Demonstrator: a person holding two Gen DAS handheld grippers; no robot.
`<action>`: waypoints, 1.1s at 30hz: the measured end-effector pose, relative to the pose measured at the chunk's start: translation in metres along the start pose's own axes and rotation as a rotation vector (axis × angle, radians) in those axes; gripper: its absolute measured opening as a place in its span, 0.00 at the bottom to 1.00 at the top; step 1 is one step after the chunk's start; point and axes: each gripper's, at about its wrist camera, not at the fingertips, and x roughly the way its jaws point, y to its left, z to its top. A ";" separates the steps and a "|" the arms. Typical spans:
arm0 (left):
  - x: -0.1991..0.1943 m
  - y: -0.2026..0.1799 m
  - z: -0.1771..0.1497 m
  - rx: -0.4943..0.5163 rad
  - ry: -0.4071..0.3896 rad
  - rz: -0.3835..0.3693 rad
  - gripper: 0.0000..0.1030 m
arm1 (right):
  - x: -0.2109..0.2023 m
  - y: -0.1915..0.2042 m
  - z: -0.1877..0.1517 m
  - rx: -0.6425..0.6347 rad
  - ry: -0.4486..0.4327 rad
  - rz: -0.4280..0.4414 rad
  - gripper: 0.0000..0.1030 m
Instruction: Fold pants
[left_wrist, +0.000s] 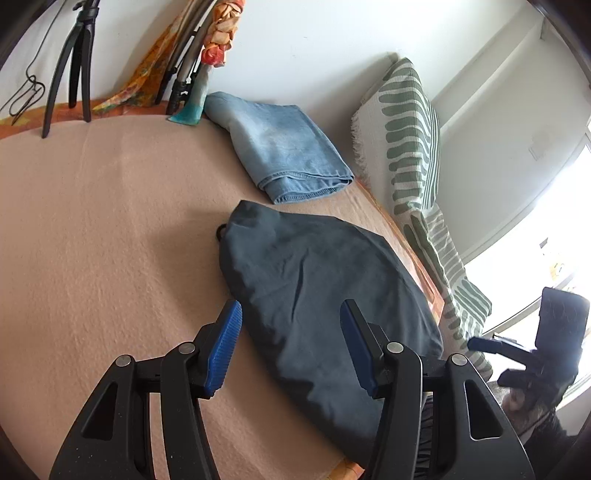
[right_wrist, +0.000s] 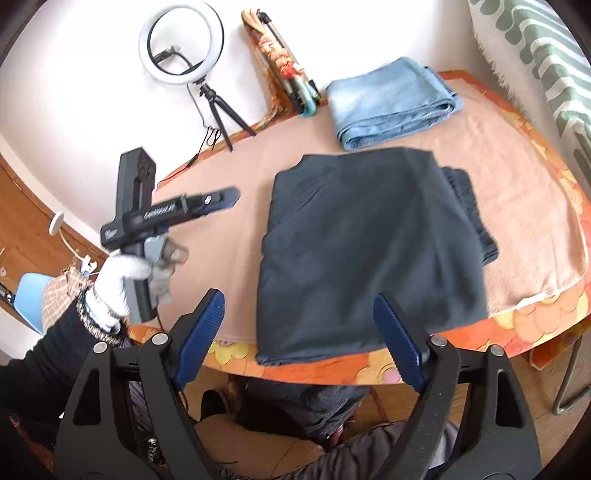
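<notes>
Dark pants (right_wrist: 369, 240) lie folded at the table's (right_wrist: 517, 206) near edge, beside folded jeans (right_wrist: 391, 99). We hold left gripper (left_wrist: 291, 339) and right gripper (right_wrist: 299, 332) wide, empty; fold looks done, maybe tidy next.

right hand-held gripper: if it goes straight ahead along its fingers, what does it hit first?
Most likely the folded dark pants. The right hand-held gripper is open with nothing between its fingers, angled down at the table, and the pants fill the line ahead. Depth is unclear, but nothing shows in between.
</notes>
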 end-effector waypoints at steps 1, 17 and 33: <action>0.000 -0.004 -0.005 -0.004 0.011 0.004 0.53 | -0.002 -0.008 0.007 0.001 -0.004 -0.006 0.88; 0.025 0.002 -0.045 -0.239 0.072 -0.063 0.53 | 0.066 -0.130 0.074 0.016 0.154 -0.101 0.91; 0.055 0.007 -0.046 -0.288 0.100 -0.092 0.53 | 0.113 -0.176 0.071 0.099 0.191 0.236 0.99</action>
